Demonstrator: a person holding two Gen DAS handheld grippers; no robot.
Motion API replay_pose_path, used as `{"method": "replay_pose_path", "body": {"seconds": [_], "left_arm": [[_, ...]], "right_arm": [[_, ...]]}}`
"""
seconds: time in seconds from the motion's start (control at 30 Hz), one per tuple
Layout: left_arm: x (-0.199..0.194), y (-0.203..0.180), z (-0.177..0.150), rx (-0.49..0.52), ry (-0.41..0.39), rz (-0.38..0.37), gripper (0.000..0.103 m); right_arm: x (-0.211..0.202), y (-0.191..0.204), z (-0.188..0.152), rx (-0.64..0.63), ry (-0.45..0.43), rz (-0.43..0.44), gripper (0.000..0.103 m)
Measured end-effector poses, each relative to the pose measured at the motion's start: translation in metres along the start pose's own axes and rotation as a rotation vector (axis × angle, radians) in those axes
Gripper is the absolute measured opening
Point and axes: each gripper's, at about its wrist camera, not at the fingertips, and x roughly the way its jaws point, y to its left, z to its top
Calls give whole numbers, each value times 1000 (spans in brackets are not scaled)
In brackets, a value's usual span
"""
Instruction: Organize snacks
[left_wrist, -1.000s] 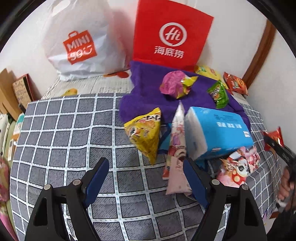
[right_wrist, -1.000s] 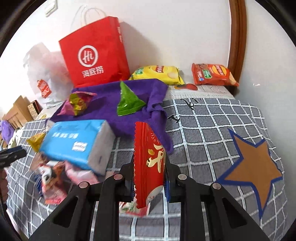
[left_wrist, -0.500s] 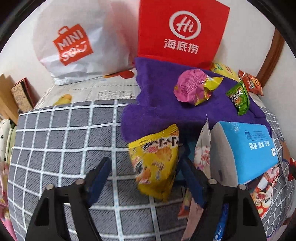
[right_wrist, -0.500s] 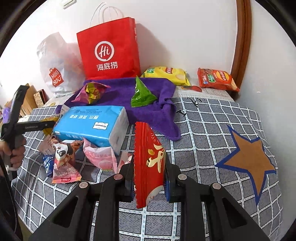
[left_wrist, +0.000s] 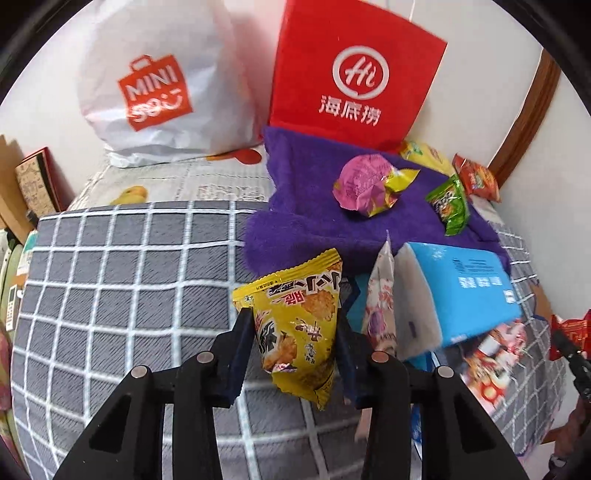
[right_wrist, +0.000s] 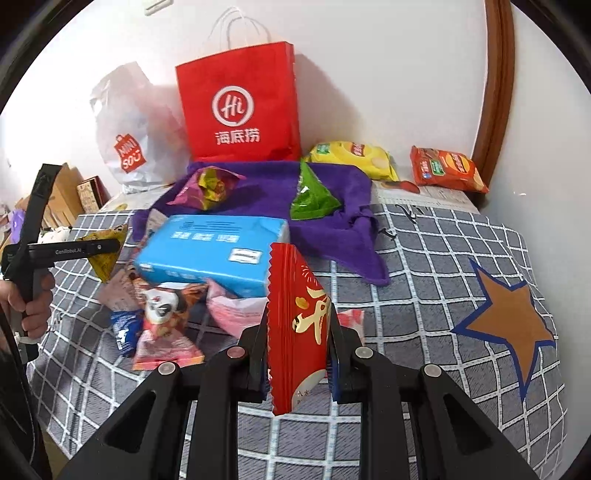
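The left tongs (left_wrist: 295, 332) were closing on a yellow snack packet (left_wrist: 297, 325), pads touching it, above the checked bed (left_wrist: 122, 266); the right tongs (right_wrist: 298, 354), clamped, held a red packet (right_wrist: 295, 325) upright, seemingly for sorting.

The red paper bag (left_wrist: 354, 81) bears "Hi" in a white ring above "海底捞". The white plastic bag (left_wrist: 162, 85) bears an orange "MINI SO" logo. The left tongs' handle (right_wrist: 74, 250) reads "GenRobot.AI".
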Motion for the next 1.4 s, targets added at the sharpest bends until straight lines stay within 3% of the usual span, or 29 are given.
{"method": "replay_pose_path", "body": {"seconds": [0.27,0.67,1.07,1.4], "left_arm": [[-44,-3,-21,-8,-22,-57,39],[-67,-65,-23,85,-35,-206,39],[-74,-106,19,155,-73,-253,39],[-56,-92,81,130,-111,-173,39]], "right_arm": [[-9,19,-4,14,6,33,23],[-14,22,16,54,4,1,23],[-7,16,63,68,-39,15,23],[29,20,126,34,-63,37,23]]}}
